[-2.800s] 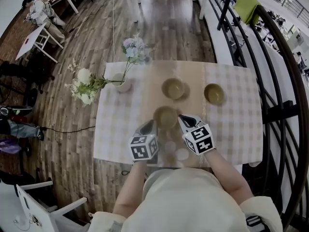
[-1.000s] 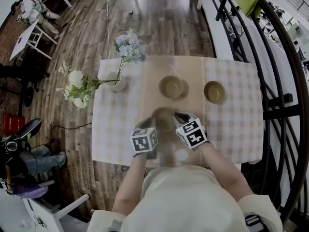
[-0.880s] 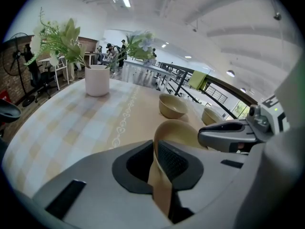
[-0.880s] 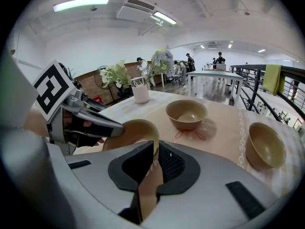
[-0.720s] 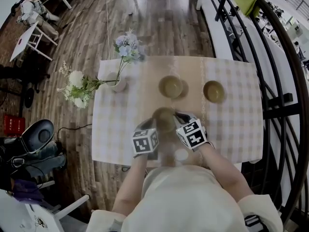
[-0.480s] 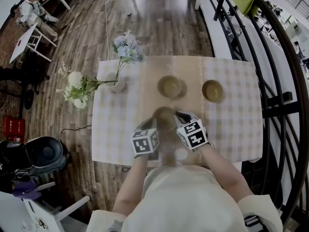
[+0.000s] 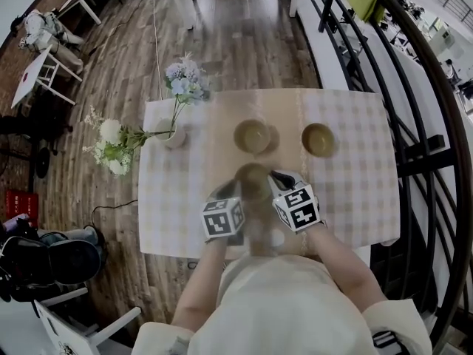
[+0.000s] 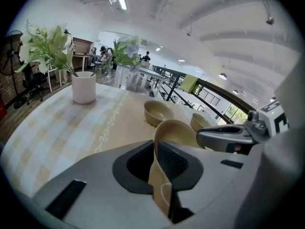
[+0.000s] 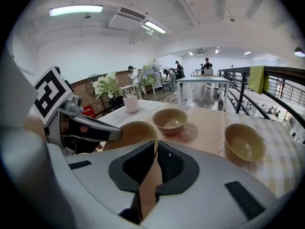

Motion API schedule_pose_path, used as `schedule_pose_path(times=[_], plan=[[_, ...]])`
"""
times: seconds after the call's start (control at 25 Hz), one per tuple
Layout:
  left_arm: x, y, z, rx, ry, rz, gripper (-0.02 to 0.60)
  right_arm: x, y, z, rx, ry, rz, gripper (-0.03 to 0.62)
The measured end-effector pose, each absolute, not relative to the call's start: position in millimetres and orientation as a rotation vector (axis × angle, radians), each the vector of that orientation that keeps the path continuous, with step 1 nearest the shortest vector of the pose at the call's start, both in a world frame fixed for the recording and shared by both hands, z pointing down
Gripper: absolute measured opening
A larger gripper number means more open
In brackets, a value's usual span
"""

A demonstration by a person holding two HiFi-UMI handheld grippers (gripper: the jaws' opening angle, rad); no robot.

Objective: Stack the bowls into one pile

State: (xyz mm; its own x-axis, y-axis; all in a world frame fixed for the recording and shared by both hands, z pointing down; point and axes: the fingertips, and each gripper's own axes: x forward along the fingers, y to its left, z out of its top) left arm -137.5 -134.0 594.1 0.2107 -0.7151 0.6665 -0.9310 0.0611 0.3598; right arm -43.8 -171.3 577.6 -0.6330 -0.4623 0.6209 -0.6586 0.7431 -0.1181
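The left gripper [image 8: 156,149], jaws having just been closing, is pinching a bowl's [image 8: 181,130] rim; the right gripper [image 8: 205,140] is touching its far side. A left bowl [image 8: 158,112] and right bowl [image 8: 202,121] are sitting beyond.

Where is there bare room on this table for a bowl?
The table is bare between the vase and its near left corner, and right of the right bowl. The middle is crowded: middle bowl, held bowl, left hand-held gripper, right hand-held gripper.
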Motion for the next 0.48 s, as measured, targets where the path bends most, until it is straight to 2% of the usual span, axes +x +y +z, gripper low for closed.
schedule_pose_path(times=[0.48], plan=[[-103,-171,580,1.827,-1.482,0.376,0.021,-5,-193,563,1.004,-2.346,0.470,0.018]])
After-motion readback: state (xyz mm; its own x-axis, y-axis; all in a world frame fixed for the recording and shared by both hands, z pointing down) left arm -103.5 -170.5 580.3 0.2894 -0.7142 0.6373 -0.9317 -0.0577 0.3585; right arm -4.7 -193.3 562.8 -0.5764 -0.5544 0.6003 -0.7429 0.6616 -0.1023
